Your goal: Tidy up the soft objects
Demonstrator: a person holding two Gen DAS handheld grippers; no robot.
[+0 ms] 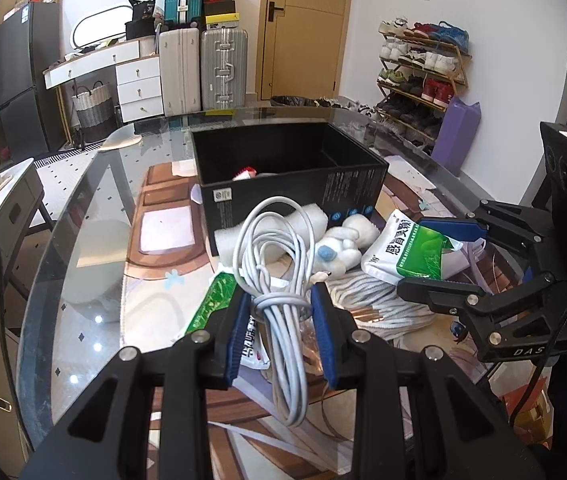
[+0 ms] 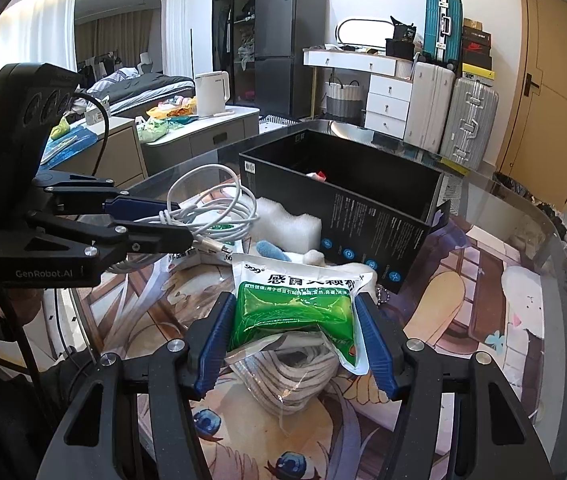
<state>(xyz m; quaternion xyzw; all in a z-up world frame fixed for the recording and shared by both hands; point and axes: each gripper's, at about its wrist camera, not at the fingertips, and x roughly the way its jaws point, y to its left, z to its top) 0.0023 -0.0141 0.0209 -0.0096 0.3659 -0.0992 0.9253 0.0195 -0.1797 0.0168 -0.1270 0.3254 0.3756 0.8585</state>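
A: Left wrist view: left gripper [image 1: 281, 304] clamped on the white cable bundle [image 1: 273, 248], coil sticking out past the fingertips, tail hanging under the jaws.
B: Right gripper [image 2: 297, 312] pinches the green sachet [image 2: 297, 302] across its width, pads pressing both edges.
A: Both picks look done. Black box [image 1: 283, 184] sits ahead of both tools, open top.
B: Next is probably carry and drop. Lift enough to clear the near wall; the plush toy [image 1: 343, 244] and foam block [image 2: 283, 222] lie between.
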